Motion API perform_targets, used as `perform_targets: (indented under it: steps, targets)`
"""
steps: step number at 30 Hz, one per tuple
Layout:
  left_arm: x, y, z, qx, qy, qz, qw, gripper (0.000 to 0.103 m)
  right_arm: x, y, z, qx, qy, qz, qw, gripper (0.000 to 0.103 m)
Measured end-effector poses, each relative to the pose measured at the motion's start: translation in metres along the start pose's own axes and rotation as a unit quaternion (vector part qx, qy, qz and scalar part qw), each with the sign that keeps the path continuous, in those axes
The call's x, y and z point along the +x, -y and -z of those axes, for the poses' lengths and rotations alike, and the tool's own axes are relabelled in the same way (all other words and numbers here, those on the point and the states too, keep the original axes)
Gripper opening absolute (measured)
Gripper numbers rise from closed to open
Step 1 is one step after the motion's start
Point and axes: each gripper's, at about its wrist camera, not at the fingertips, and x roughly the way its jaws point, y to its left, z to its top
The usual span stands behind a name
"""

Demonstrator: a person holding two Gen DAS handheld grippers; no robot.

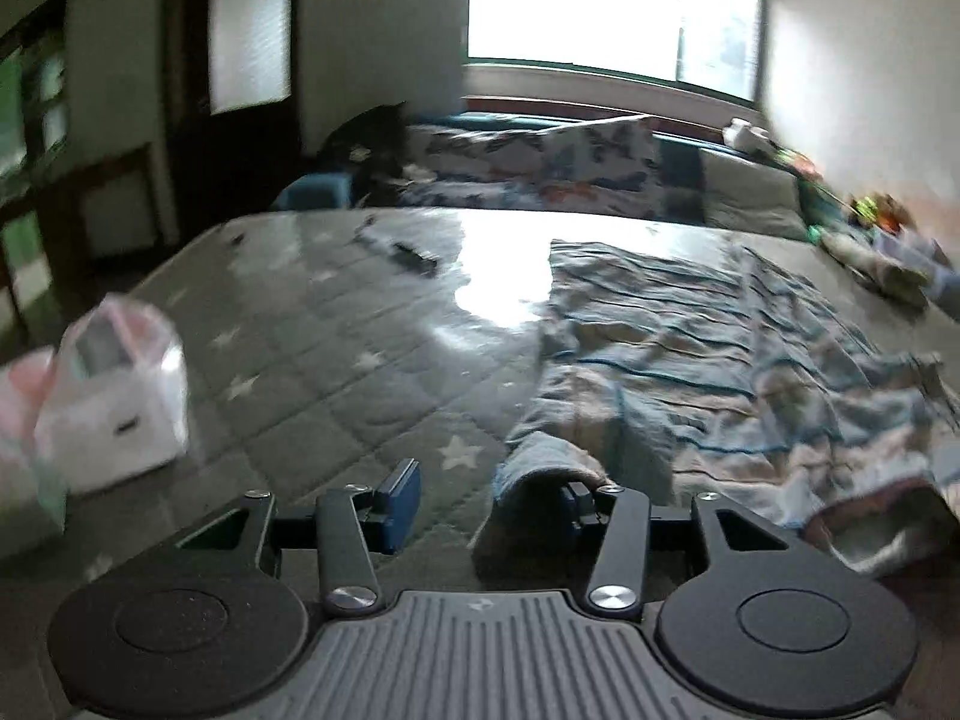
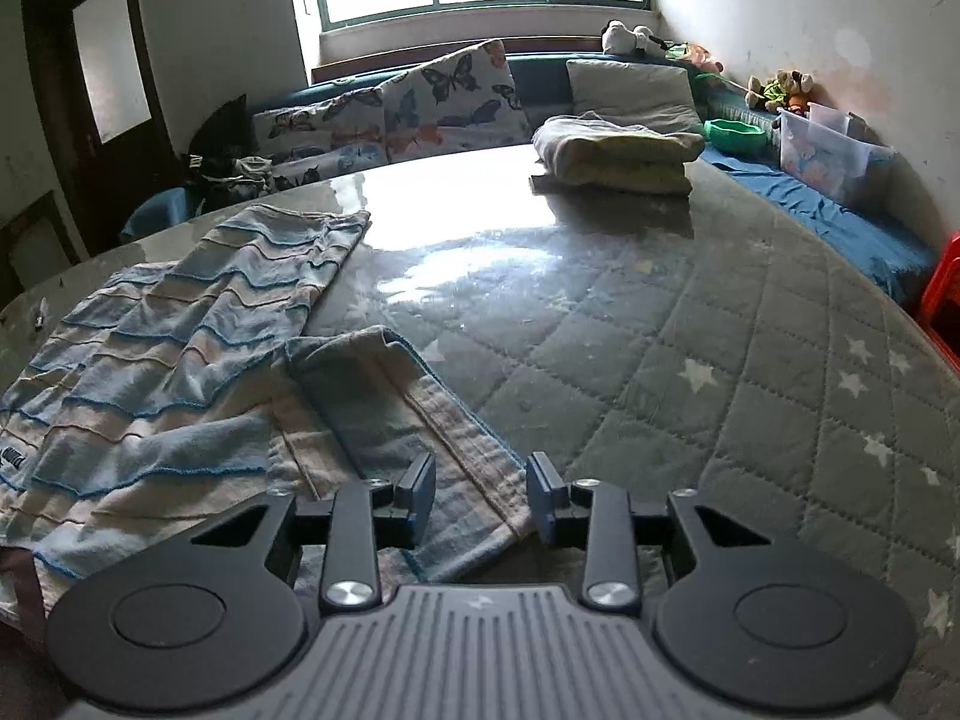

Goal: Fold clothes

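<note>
Two claws parted, left claw (image 1: 486,504) beside striped garment (image 1: 720,372) sleeve, right claw (image 2: 483,495) over hem.

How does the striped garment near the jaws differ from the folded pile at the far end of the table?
The striped garment lies spread out and wrinkled, one layer across the quilted table cover; the folded pile is stacked compactly in several layers. The striped garment is blue and beige in wavy bands; the folded pile looks plain cream and pale yellow. The garment lies close to the right gripper; the pile sits far off. Both rest on the same table.
</note>
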Motion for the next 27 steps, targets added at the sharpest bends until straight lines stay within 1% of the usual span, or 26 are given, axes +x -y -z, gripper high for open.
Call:
perform_targets:
  steps: [3, 5, 7, 8, 9, 10, 11, 12, 13, 14, 15, 17, 20, 22, 23, 24, 26, 27]
  targets:
    - [-0.001, 0.014, 0.001, 0.058, 0.013, -0.003, 0.9983, 0.049, 0.001, -0.001, -0.001, -0.005, -0.001, -0.002, 1.0, 0.039]
    - [-0.004, 0.022, 0.001, 0.087, 0.021, 0.002, 0.996, 0.05, 0.001, -0.001, -0.001, -0.007, -0.002, -0.002, 1.0, 0.04]
    - [-0.006, 0.026, 0.0, 0.098, 0.033, 0.006, 0.9946, 0.049, 0.002, -0.001, -0.002, -0.007, -0.003, 0.0, 1.0, 0.041]
    - [-0.006, 0.025, -0.001, 0.091, 0.037, 0.01, 0.9951, 0.048, 0.003, -0.001, -0.002, -0.006, -0.003, 0.001, 1.0, 0.041]
    - [-0.005, 0.021, -0.004, 0.071, 0.038, 0.018, 0.9966, 0.041, 0.003, -0.001, -0.003, -0.005, -0.004, 0.002, 1.0, 0.041]
    - [-0.004, 0.014, -0.007, 0.036, 0.036, 0.028, 0.9983, 0.034, 0.004, -0.001, -0.003, -0.004, -0.004, 0.002, 1.0, 0.041]
    - [0.0, 0.0, -0.01, -0.021, 0.03, 0.034, 0.9988, 0.028, 0.004, -0.001, -0.003, -0.003, -0.004, 0.002, 1.0, 0.041]
    - [0.004, -0.015, -0.012, -0.083, 0.021, 0.039, 0.9955, 0.028, 0.004, 0.0, -0.003, -0.002, -0.004, 0.001, 1.0, 0.042]
    - [0.008, -0.033, -0.012, -0.155, 0.008, 0.037, 0.9872, 0.028, 0.004, 0.001, -0.003, -0.001, -0.004, 0.0, 1.0, 0.042]
    - [0.012, -0.052, -0.01, -0.222, -0.003, 0.029, 0.9746, 0.028, 0.004, 0.001, -0.003, 0.0, -0.005, 0.0, 1.0, 0.042]
    - [0.013, -0.063, -0.006, -0.252, -0.006, 0.017, 0.9677, 0.027, 0.004, 0.002, -0.003, 0.001, -0.006, 0.001, 1.0, 0.042]
    - [0.011, -0.077, 0.0, -0.279, -0.006, -0.011, 0.9602, 0.027, 0.005, 0.002, -0.003, 0.001, -0.007, 0.002, 1.0, 0.043]
    - [0.006, -0.088, 0.006, -0.289, -0.007, -0.038, 0.9567, 0.032, 0.006, 0.001, -0.003, 0.0, -0.006, 0.002, 1.0, 0.045]
    - [0.005, -0.089, 0.007, -0.278, -0.01, -0.059, 0.9588, 0.033, 0.007, 0.0, -0.003, -0.002, -0.006, 0.004, 1.0, 0.047]
    - [0.005, -0.088, 0.008, -0.271, -0.012, -0.065, 0.9602, 0.039, 0.008, -0.001, -0.002, -0.003, -0.005, 0.005, 1.0, 0.049]
    - [0.005, -0.085, 0.007, -0.263, -0.013, -0.065, 0.9626, 0.042, 0.008, -0.003, -0.002, -0.006, -0.005, 0.007, 1.0, 0.049]
    - [0.007, -0.078, 0.005, -0.243, -0.013, -0.061, 0.9682, 0.043, 0.008, -0.004, -0.002, -0.009, -0.005, 0.01, 1.0, 0.049]
    - [0.007, -0.074, 0.005, -0.232, -0.013, -0.058, 0.9708, 0.048, 0.009, -0.005, -0.002, -0.009, -0.006, 0.01, 1.0, 0.049]
